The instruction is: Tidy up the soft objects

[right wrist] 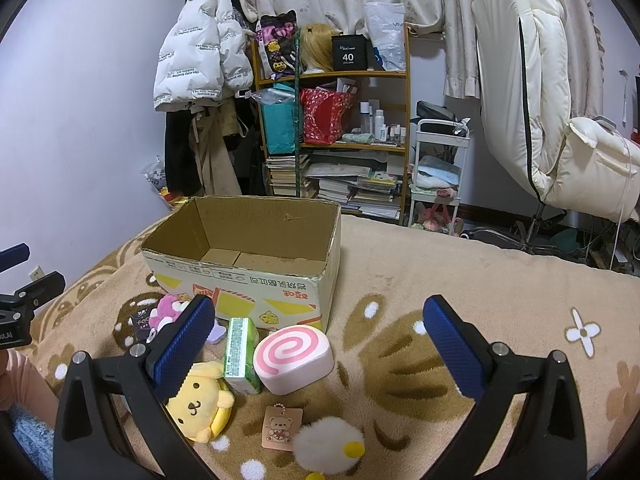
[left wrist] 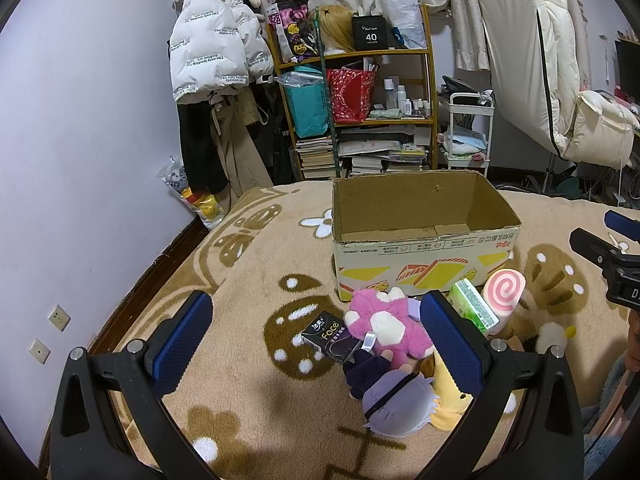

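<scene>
cardboard box (right wrist: 256,256) sits open on the tan blanket (right wrist: 400,280), soft toys heaped at its 6 o'clock: pink plush (left wrist: 384,326), yellow dog plush (right wrist: 200,404), swirl cushion (right wrist: 294,358); left gripper (left wrist: 320,344) and right gripper (right wrist: 320,348) fingers spread wide, holding nothing.

"Face" stands on the black tissue pack (left wrist: 326,334), at seven o'clock from the carton (left wrist: 424,268). "40 COLORS" marks the black box (left wrist: 370,33) on the top shelf. The white jacket (left wrist: 212,36) carries upside-down "fashion" lettering. The carton's print is upside down, unreadable.

The cardboard box (right wrist: 256,280) stood open-topped, its inside bare; plush toys (left wrist: 384,328) crowded its near wall; blanket (right wrist: 460,280) right of it lay clear.
</scene>
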`<state>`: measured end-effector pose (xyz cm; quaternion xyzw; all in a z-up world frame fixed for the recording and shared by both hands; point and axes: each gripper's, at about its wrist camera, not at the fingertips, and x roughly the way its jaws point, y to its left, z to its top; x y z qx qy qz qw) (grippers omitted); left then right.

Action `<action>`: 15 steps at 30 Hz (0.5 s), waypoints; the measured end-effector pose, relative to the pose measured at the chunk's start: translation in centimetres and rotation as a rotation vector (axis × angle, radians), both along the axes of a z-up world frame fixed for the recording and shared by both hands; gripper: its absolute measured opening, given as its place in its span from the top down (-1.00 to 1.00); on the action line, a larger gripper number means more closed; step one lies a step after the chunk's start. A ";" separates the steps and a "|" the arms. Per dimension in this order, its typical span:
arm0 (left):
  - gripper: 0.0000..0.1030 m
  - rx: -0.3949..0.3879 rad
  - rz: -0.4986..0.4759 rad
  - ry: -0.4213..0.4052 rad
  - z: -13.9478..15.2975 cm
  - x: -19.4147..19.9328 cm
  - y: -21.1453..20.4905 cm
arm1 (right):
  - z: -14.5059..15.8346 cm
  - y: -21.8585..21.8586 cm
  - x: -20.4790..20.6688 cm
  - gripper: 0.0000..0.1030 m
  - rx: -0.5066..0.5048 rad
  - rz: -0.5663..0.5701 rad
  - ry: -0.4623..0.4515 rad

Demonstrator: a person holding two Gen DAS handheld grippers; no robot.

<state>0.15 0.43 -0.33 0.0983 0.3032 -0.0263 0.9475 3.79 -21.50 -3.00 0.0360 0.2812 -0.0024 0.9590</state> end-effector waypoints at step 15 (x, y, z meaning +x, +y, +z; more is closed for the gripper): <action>-0.99 0.000 0.000 0.004 -0.3 0.1 0.4 | 0.1 0.1 0.2 -1.00 0.008 0.003 0.009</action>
